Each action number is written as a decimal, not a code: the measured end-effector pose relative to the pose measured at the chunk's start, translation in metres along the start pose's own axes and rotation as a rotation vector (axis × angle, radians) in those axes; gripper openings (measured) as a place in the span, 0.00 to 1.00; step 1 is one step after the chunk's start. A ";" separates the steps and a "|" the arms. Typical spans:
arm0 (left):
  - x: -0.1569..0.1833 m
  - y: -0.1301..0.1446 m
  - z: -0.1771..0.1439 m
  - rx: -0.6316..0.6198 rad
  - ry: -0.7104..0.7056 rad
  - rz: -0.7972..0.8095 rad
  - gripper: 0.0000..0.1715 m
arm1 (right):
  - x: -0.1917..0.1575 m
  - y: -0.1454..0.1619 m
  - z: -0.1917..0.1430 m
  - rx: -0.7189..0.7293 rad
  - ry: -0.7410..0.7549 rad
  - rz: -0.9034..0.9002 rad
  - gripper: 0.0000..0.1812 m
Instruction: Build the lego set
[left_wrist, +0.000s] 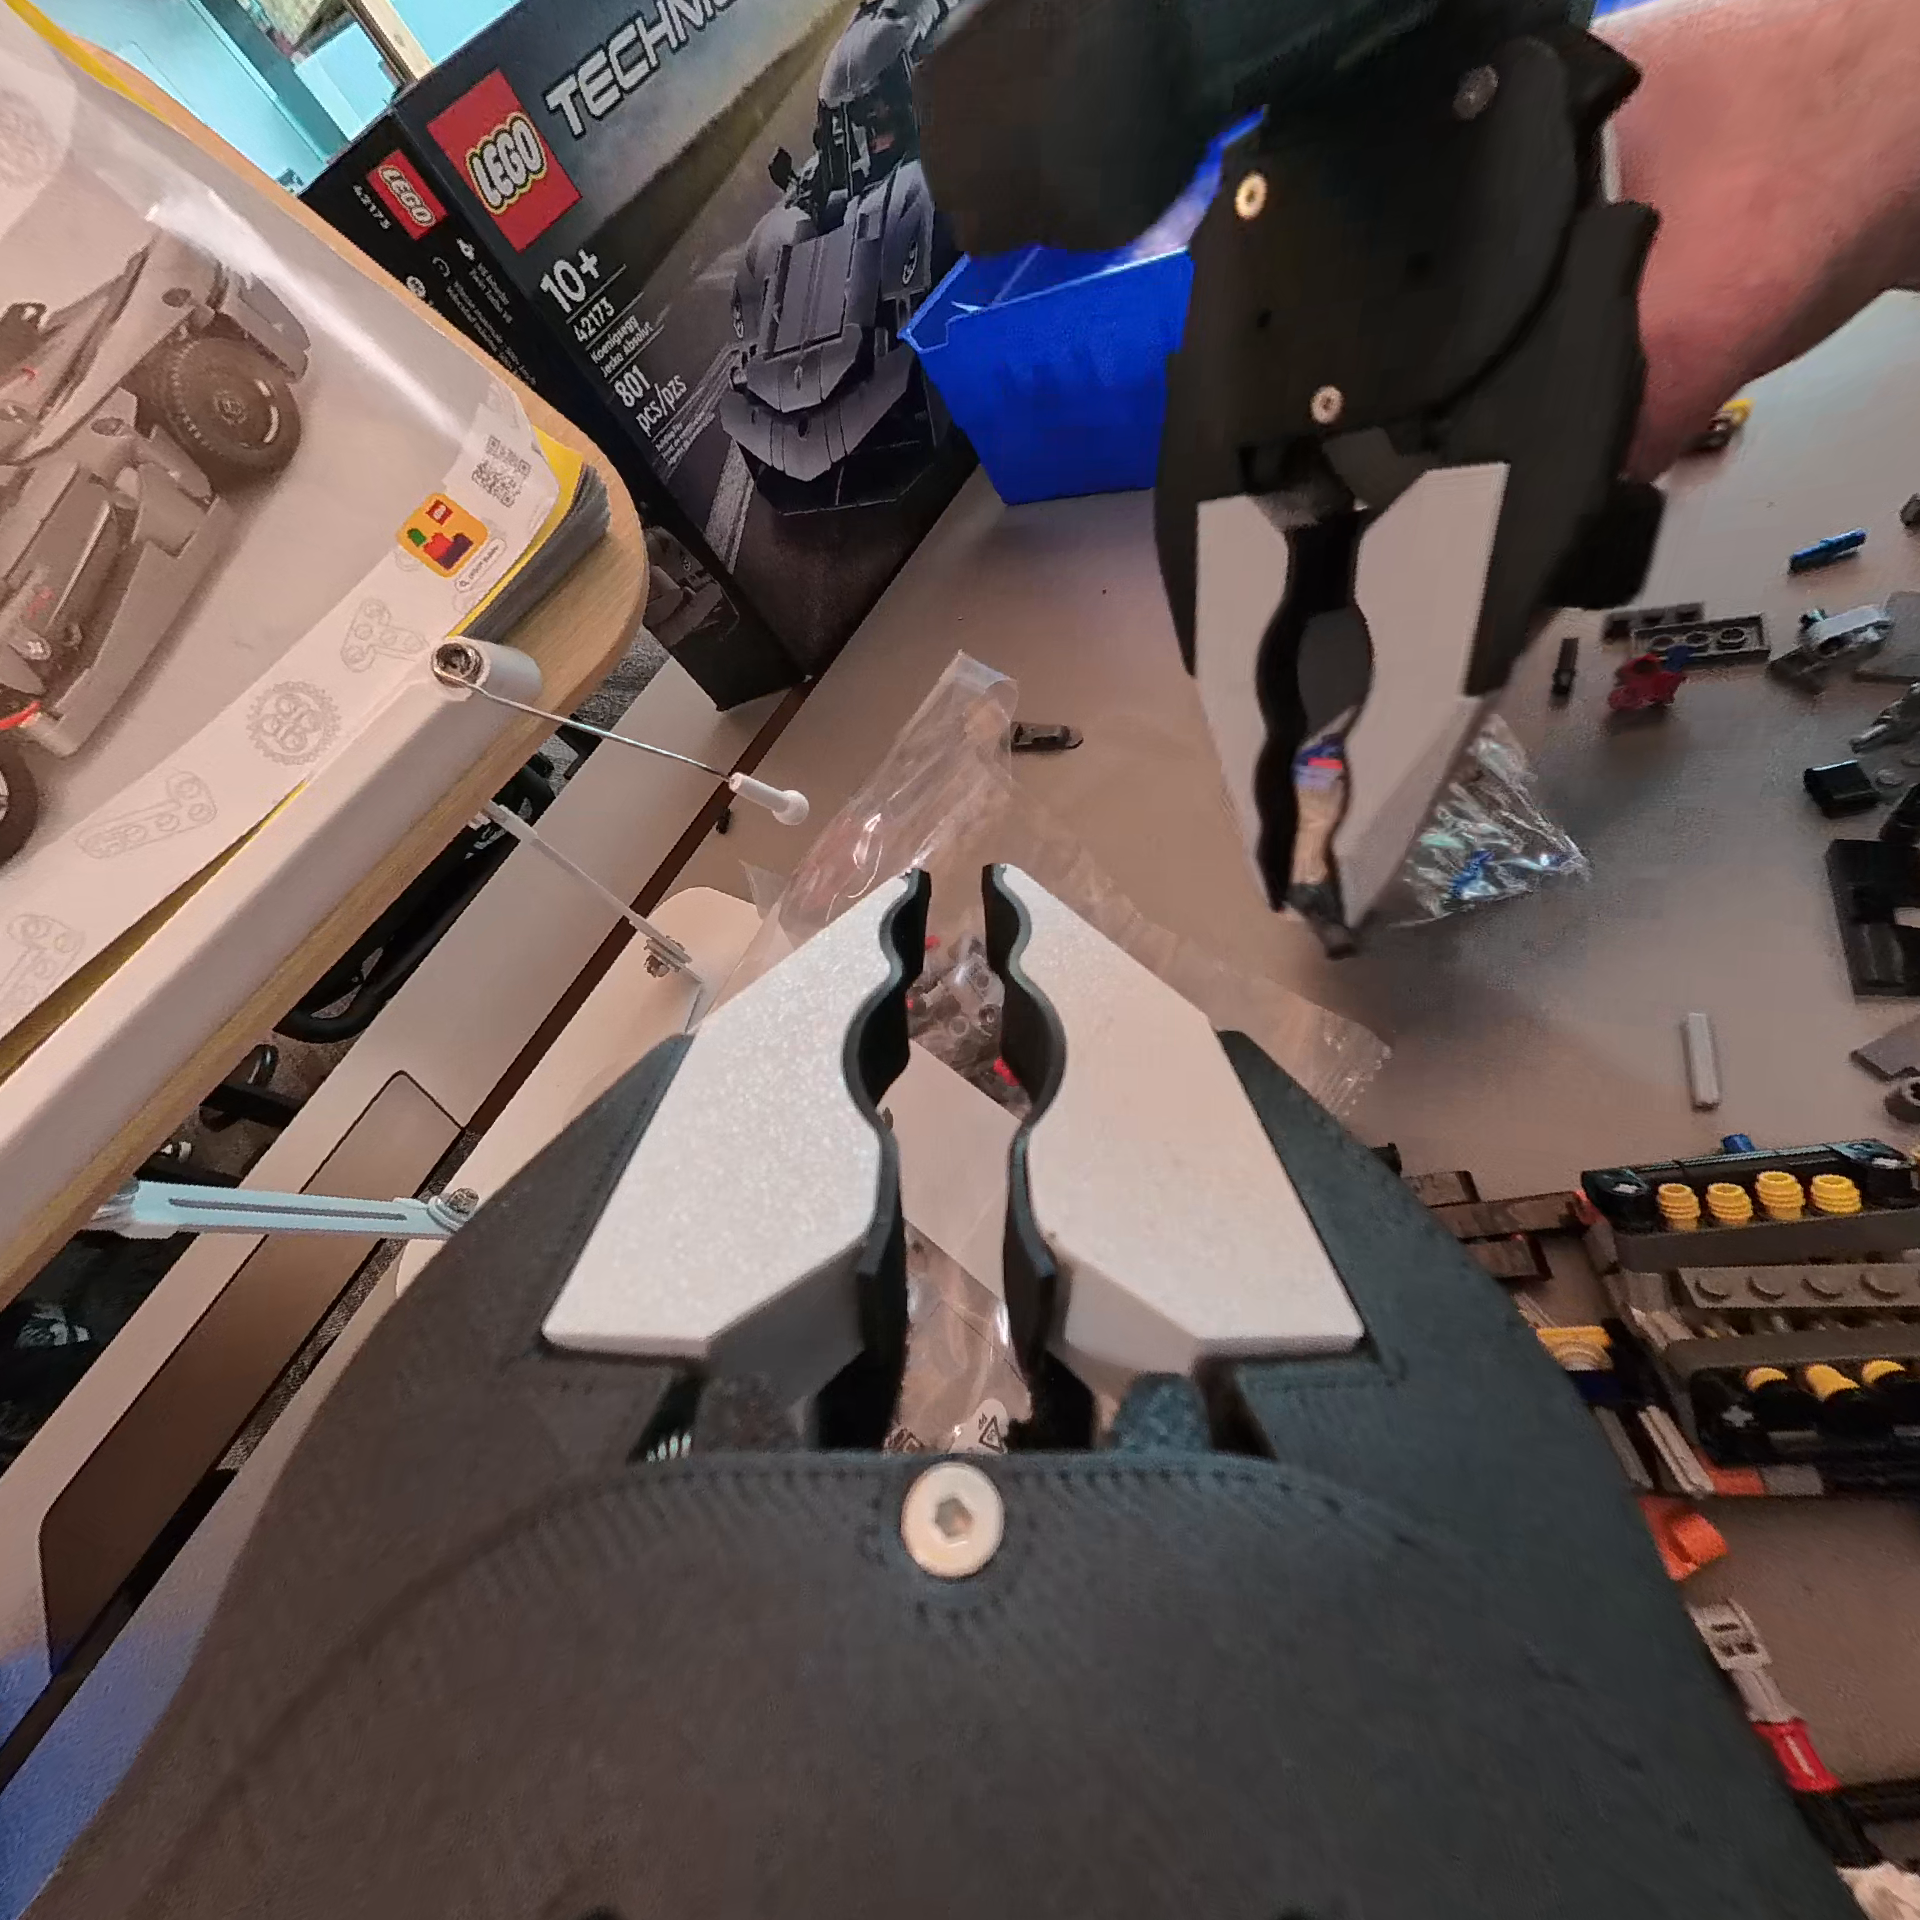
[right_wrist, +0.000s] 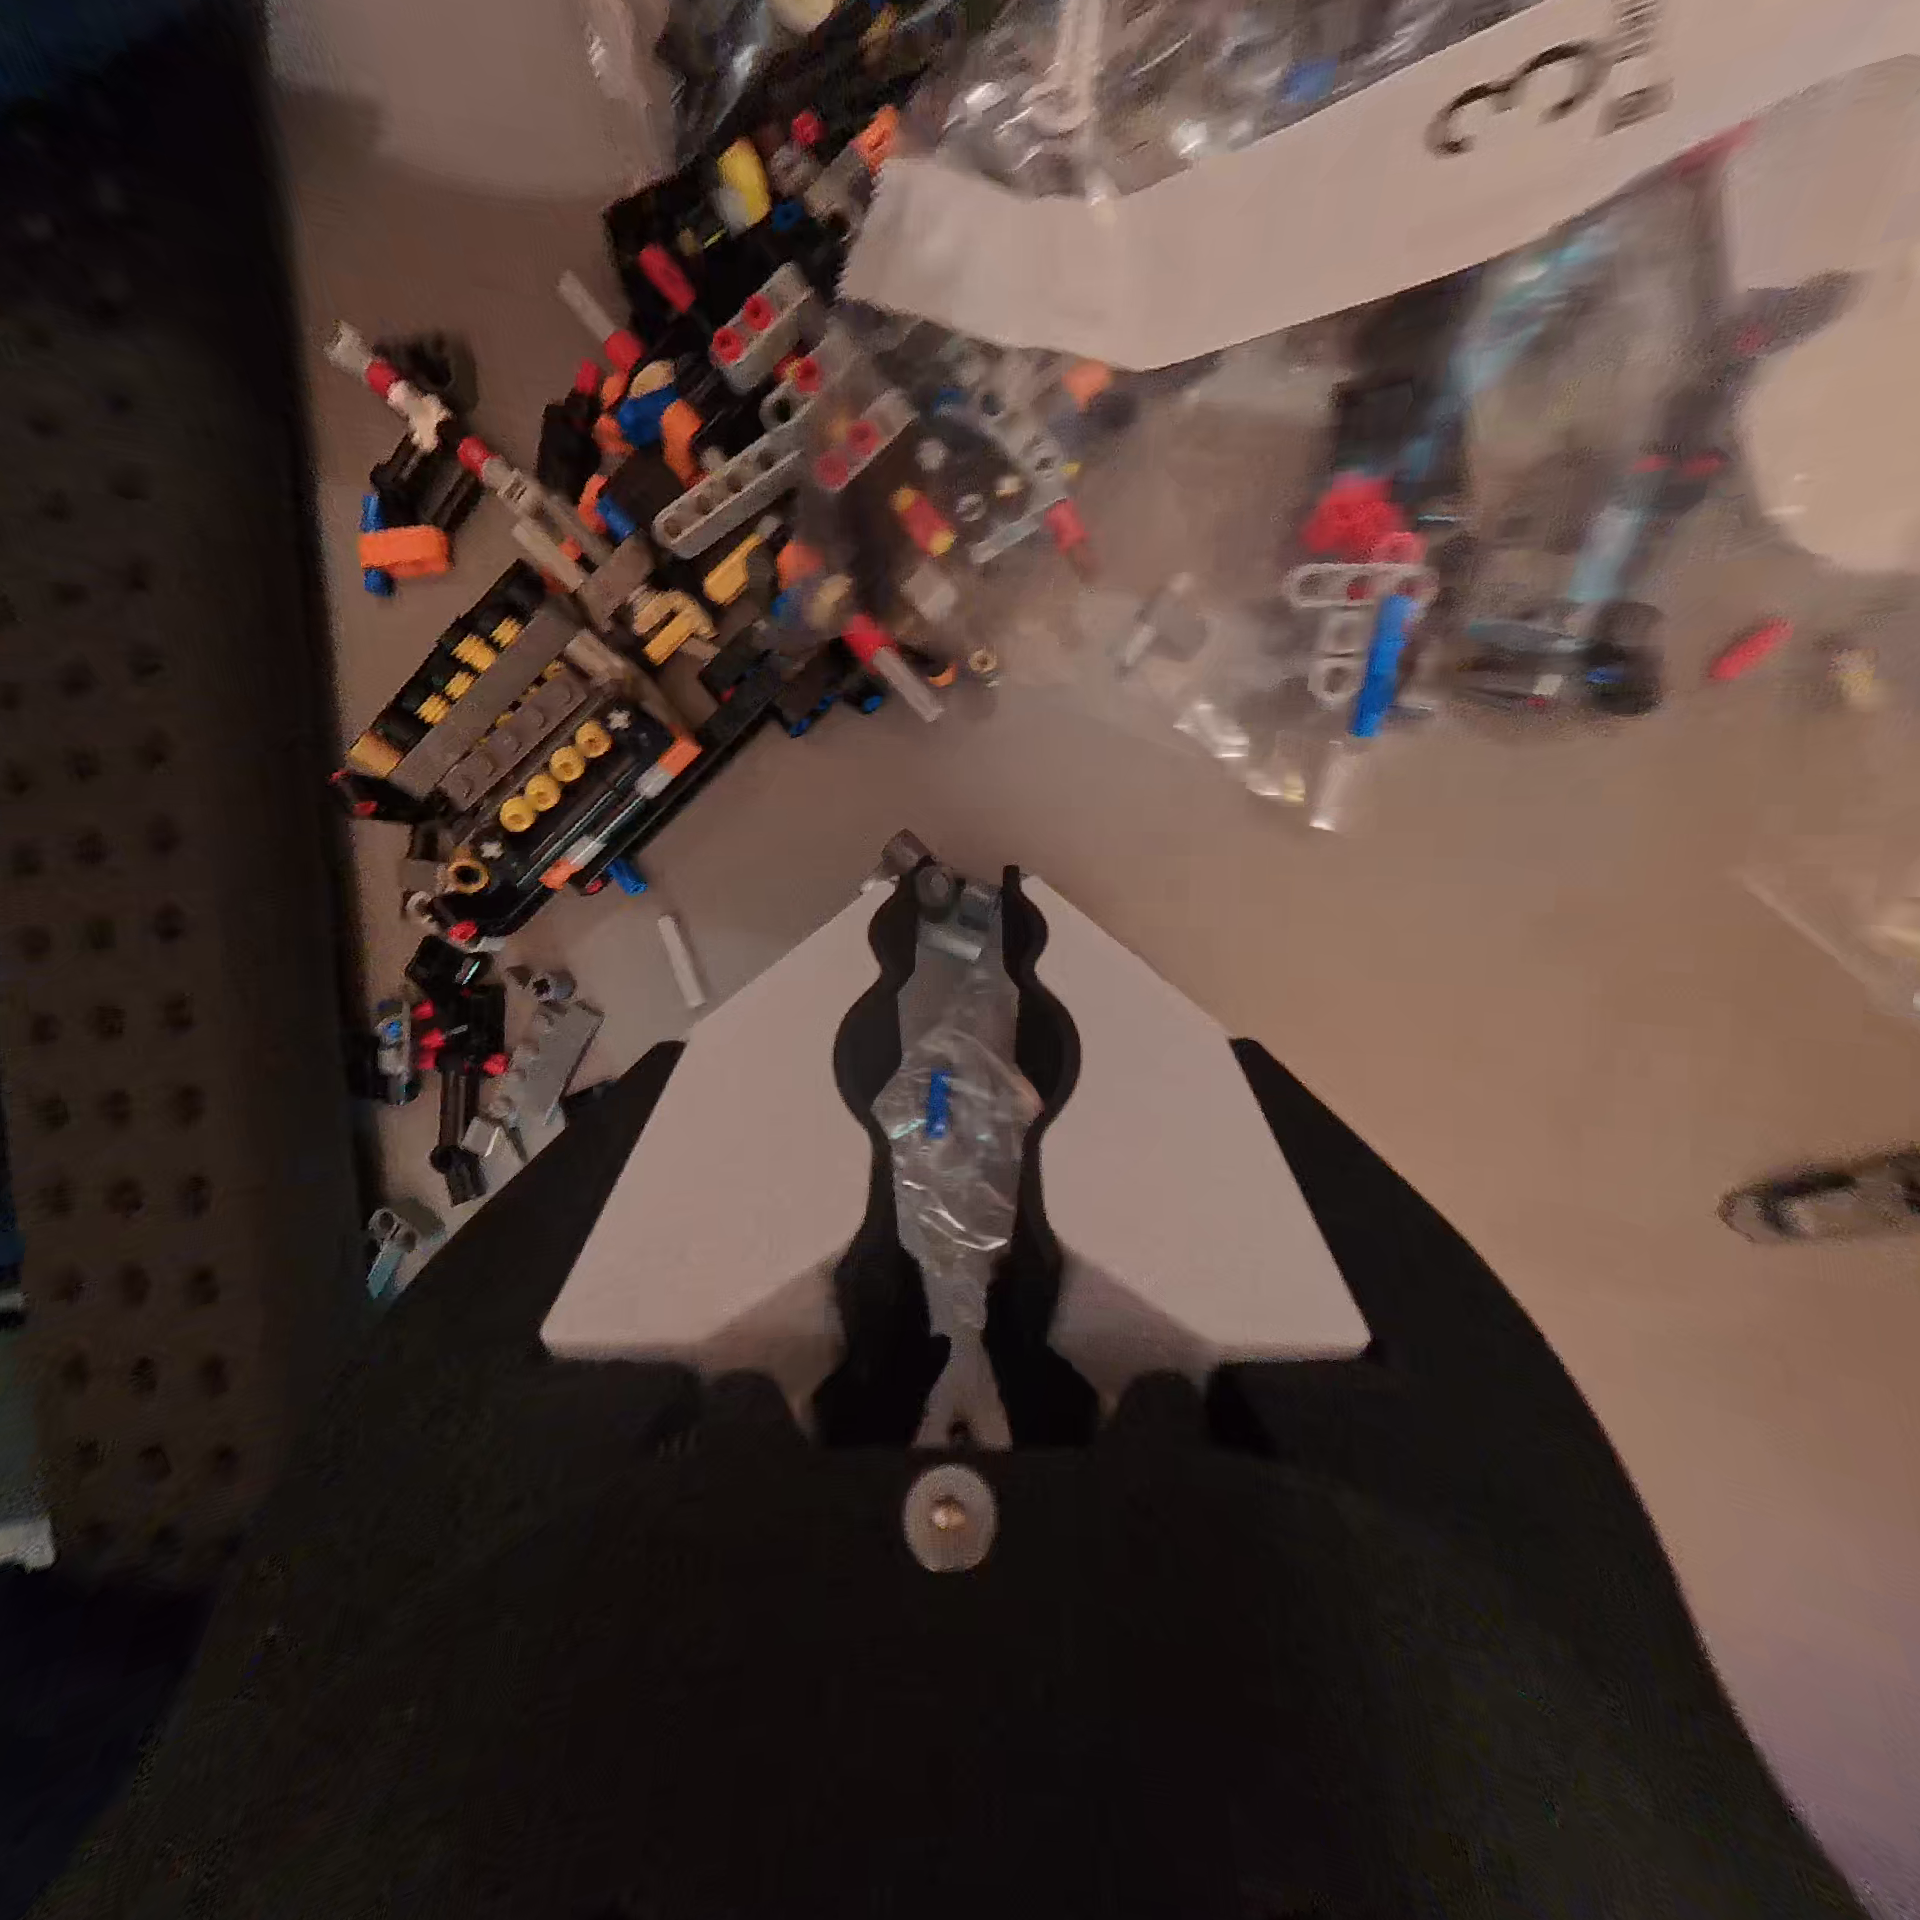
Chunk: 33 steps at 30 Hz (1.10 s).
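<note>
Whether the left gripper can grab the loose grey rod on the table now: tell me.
Probably not yet: the left gripper has its fingers shut on a clear bag. The table around the grey rod looks free.

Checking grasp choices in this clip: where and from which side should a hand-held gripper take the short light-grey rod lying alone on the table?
Grip the light-grey rod across its middle, coming straight down from above with the fingers straddling its narrow width. It lies flat on the table, so its ends offer little to pinch, and open surface on both long sides gives the fingers room. The partly built model sits nearby, so keep the approach vertical.
</note>
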<state>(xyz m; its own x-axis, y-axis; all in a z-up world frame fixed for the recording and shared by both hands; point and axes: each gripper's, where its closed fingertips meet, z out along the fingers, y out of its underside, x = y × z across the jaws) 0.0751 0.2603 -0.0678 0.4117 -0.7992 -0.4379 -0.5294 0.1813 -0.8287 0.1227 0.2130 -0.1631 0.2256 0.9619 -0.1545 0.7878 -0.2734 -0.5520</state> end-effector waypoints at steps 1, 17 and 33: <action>0.000 0.000 0.000 0.001 0.000 0.001 0.05 | 0.008 -0.003 -0.004 0.025 0.027 0.021 0.07; 0.017 0.004 0.005 -0.024 0.096 0.008 0.11 | 0.084 -0.033 -0.015 0.239 0.251 0.219 0.10; 0.055 0.063 0.031 -0.323 0.275 -0.005 0.22 | 0.080 -0.022 -0.017 0.214 0.248 0.226 0.09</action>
<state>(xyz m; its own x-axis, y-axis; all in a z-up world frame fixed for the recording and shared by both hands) 0.0880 0.2454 -0.1549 0.2251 -0.9306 -0.2885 -0.7512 0.0228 -0.6596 0.1330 0.2958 -0.1498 0.5315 0.8407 -0.1035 0.5714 -0.4460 -0.6889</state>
